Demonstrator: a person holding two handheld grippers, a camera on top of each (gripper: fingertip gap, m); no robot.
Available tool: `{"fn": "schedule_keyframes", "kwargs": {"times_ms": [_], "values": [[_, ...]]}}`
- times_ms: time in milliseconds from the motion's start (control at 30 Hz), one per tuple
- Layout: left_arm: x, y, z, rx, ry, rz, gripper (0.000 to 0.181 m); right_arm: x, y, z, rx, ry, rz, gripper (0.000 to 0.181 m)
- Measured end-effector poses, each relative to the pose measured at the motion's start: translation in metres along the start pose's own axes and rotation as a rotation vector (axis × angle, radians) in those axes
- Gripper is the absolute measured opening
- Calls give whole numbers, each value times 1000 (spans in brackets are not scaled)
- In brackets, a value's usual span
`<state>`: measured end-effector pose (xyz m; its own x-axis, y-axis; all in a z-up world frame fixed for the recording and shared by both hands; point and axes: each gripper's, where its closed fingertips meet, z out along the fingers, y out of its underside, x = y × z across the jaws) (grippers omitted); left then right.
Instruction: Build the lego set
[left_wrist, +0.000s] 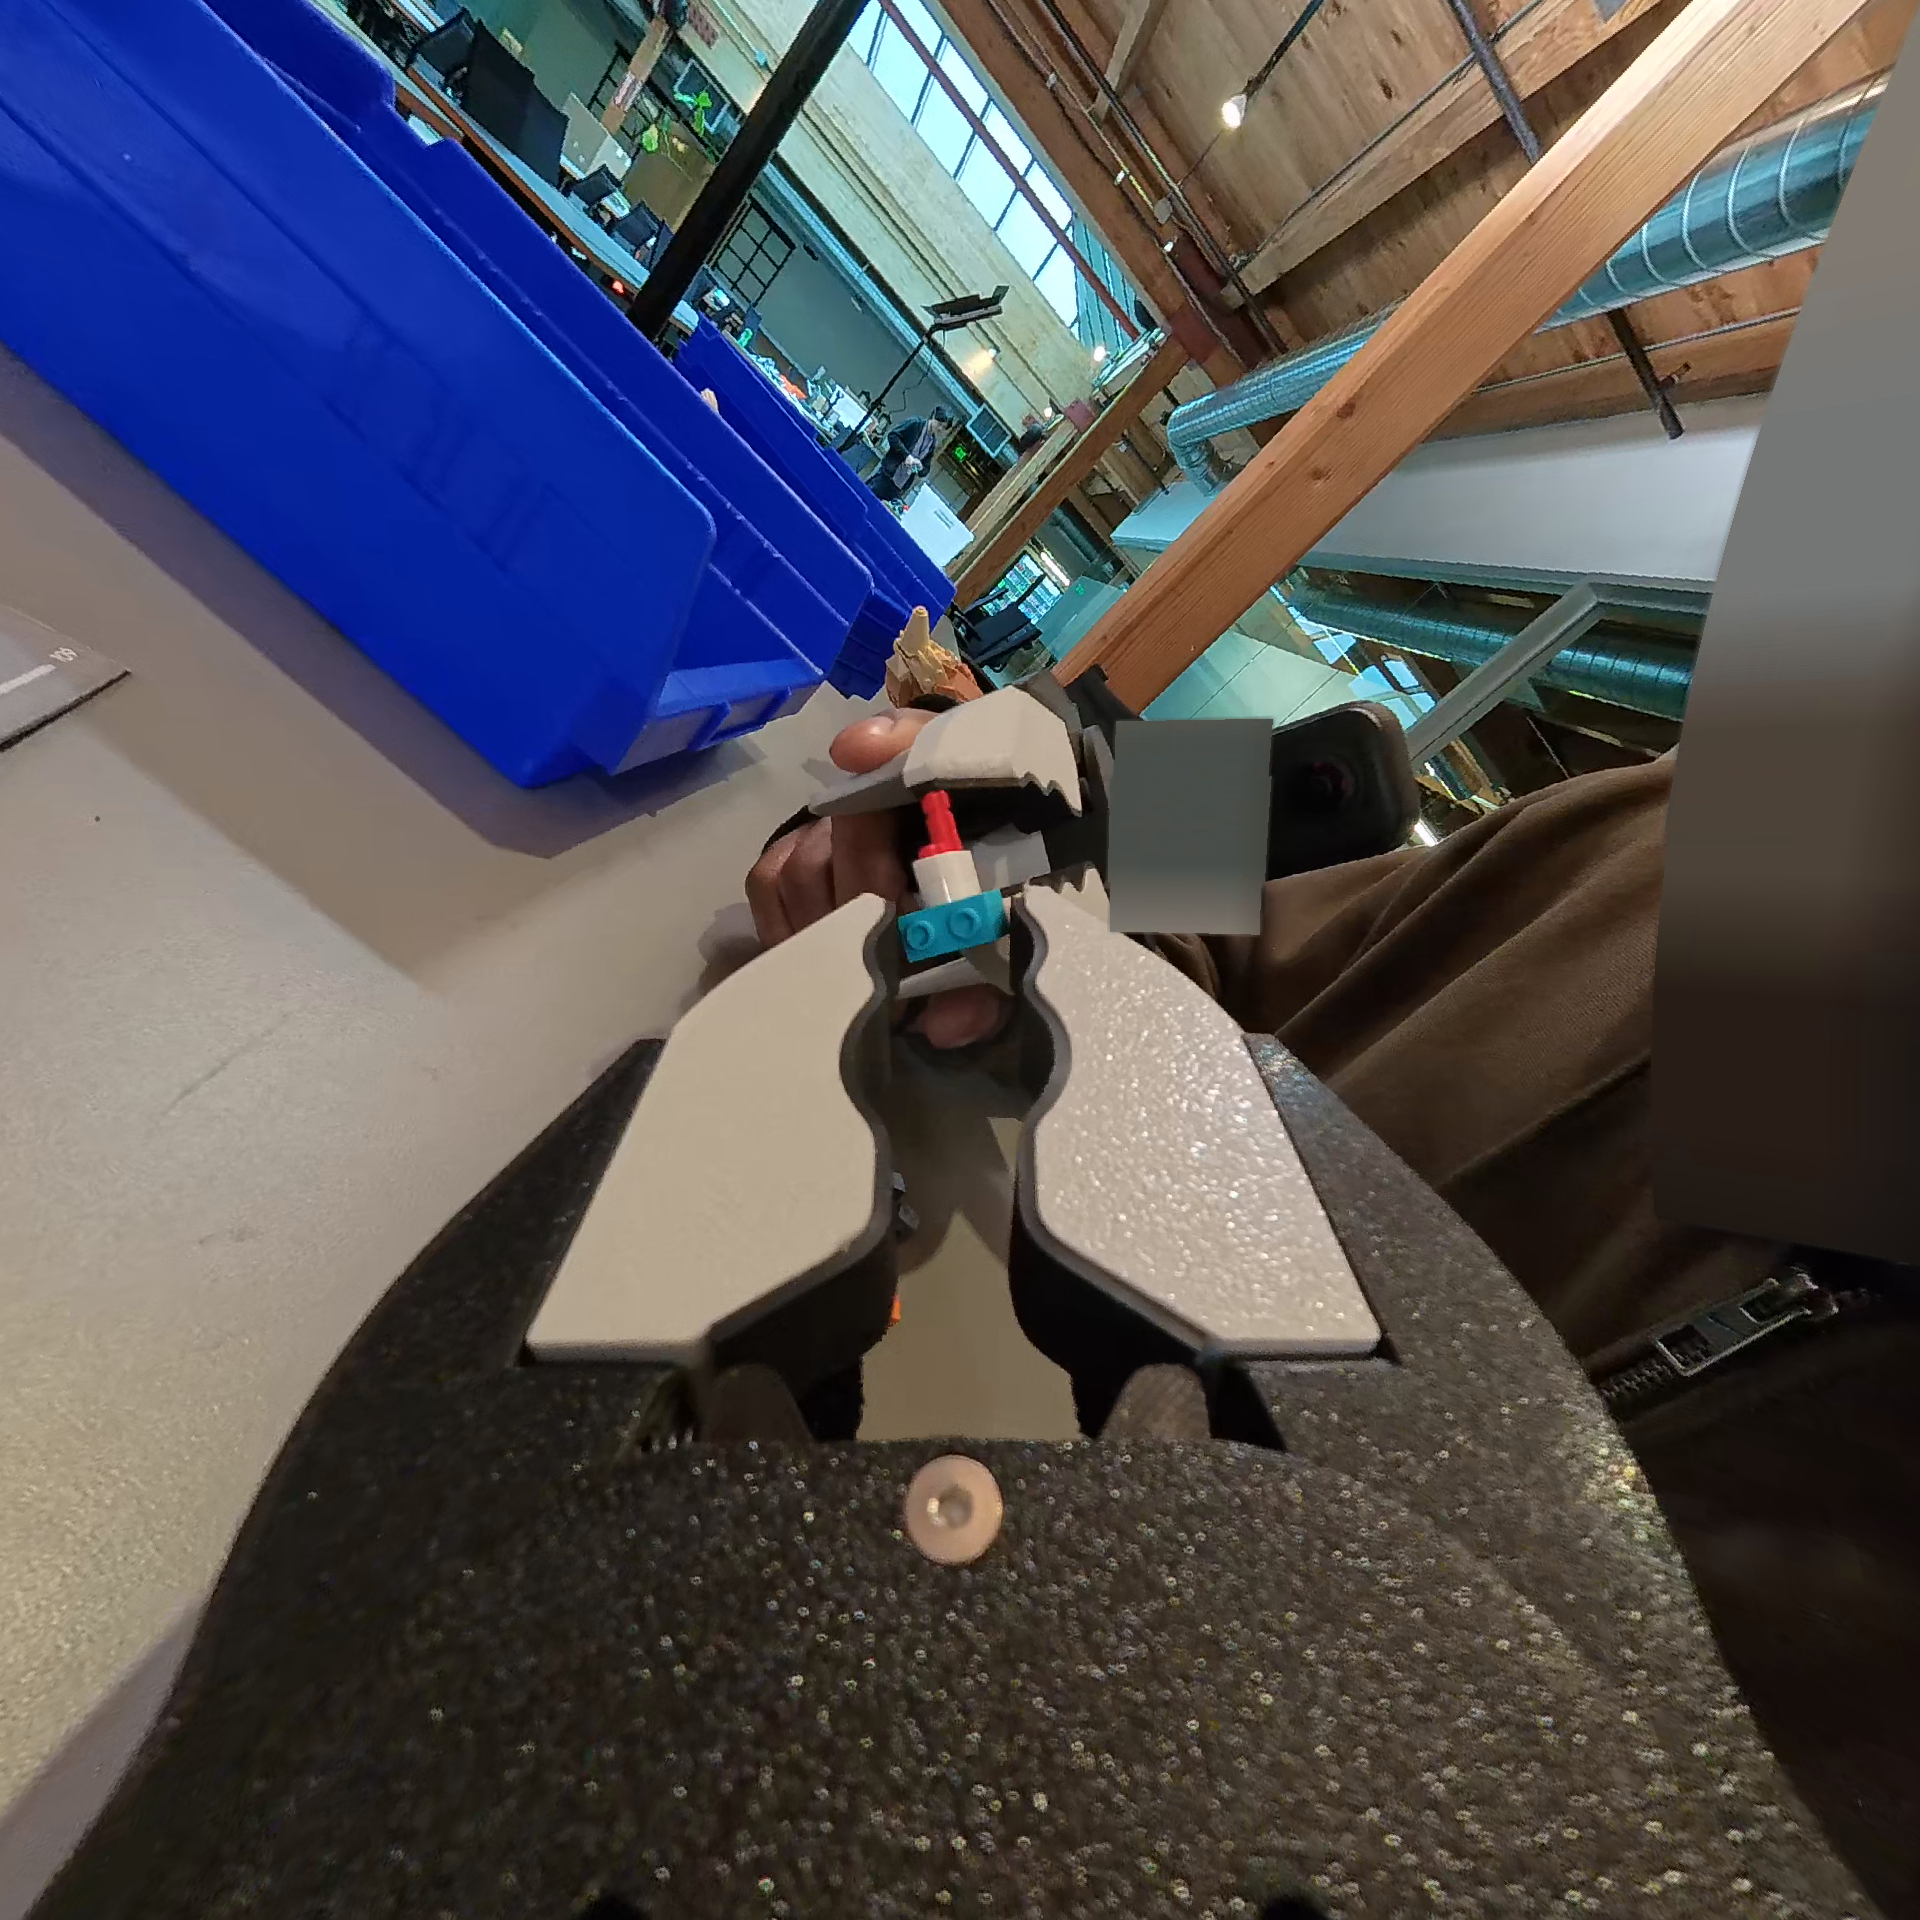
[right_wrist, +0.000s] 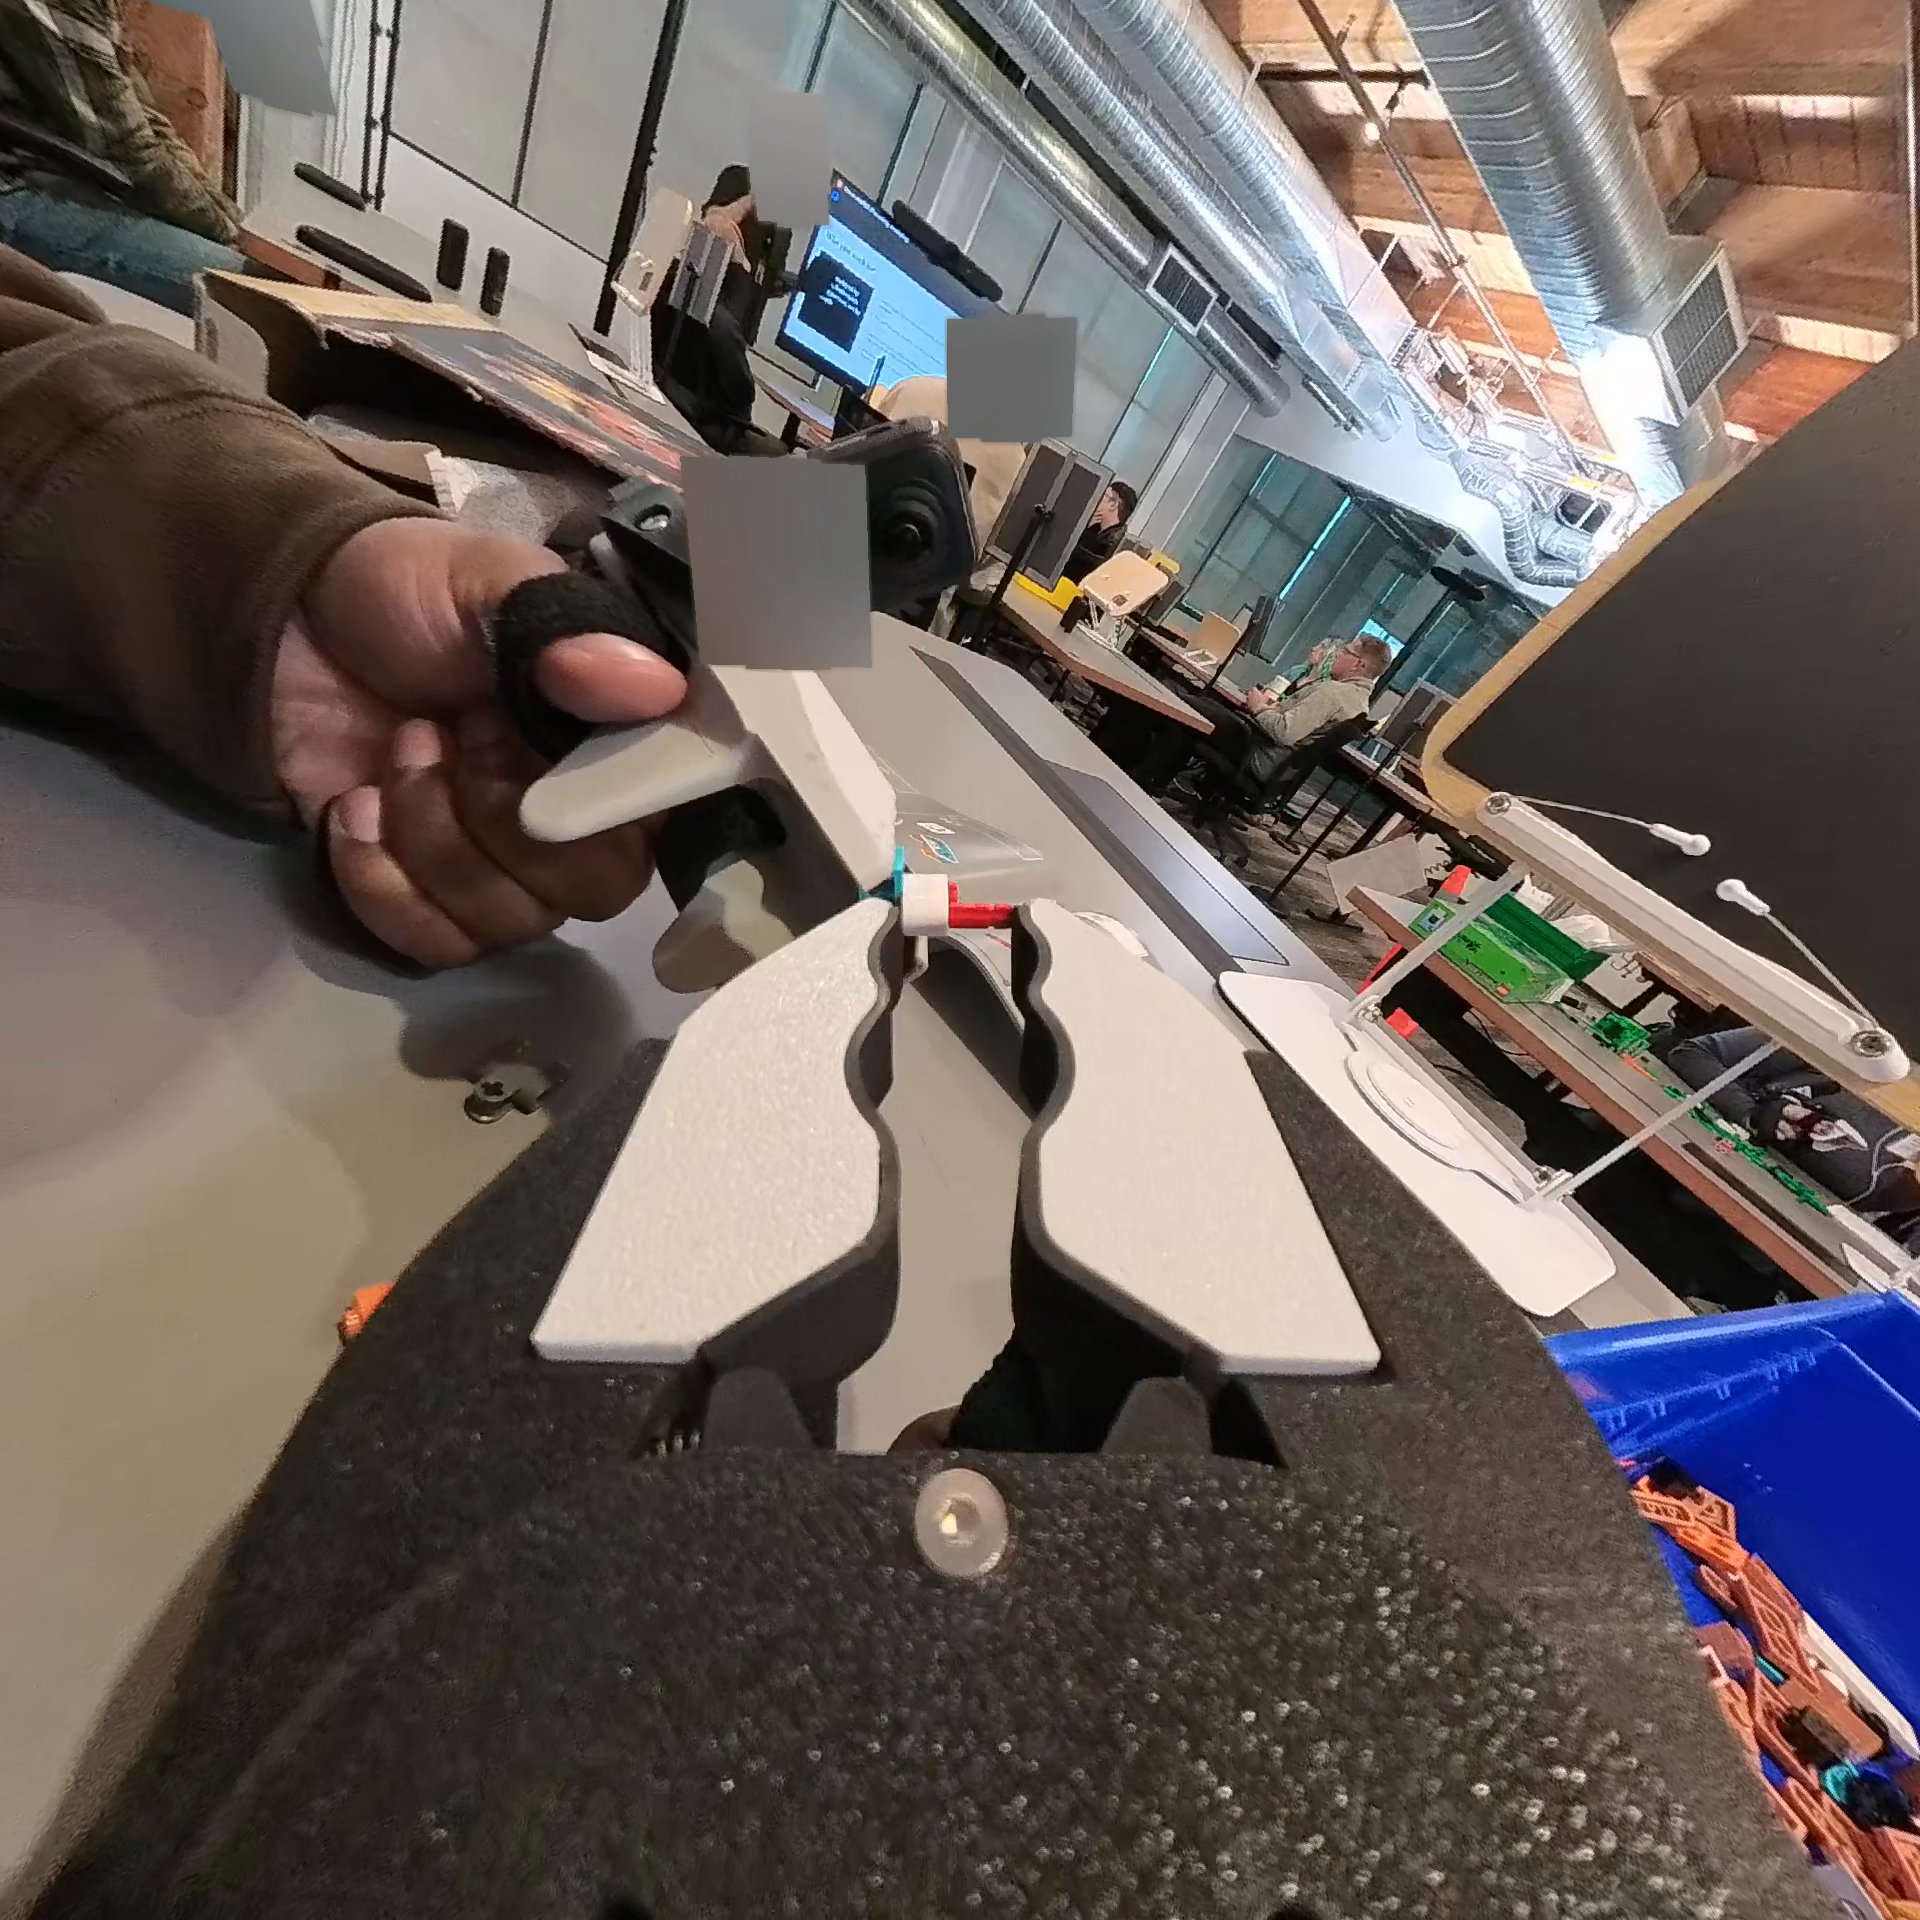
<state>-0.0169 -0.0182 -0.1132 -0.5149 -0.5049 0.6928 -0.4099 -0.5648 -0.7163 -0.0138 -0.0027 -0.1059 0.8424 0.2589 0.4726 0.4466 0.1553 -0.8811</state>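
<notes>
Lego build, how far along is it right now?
Early. A small stack exists: red peg in white piece on teal plate. In hand: left gripper pinches the plate; right gripper closes around the peg end. Left: many loose bricks wait in the blue bin.

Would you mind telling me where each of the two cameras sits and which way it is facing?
Left wrist view: on the left gripper, looking along its fingers, which pinch the teal plate; beyond are the right gripper, a brown sleeve and blue bins.
Right wrist view: on the right gripper, closed on the white and red piece; it faces the left hand across the grey table.
Shared: the same small lego assembly, seen from opposite sides.
</notes>
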Motion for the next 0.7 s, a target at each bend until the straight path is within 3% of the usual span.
{"fn": "schedule_keyframes", "kwargs": {"times_ms": [400,700], "values": [[0,-3,-3,-3,-35,109,19,-1,2,1,-12,1,-4,30],[-3,-13,-13,25,-43,92,19,0,6,2,-40,0,-2,32]]}}
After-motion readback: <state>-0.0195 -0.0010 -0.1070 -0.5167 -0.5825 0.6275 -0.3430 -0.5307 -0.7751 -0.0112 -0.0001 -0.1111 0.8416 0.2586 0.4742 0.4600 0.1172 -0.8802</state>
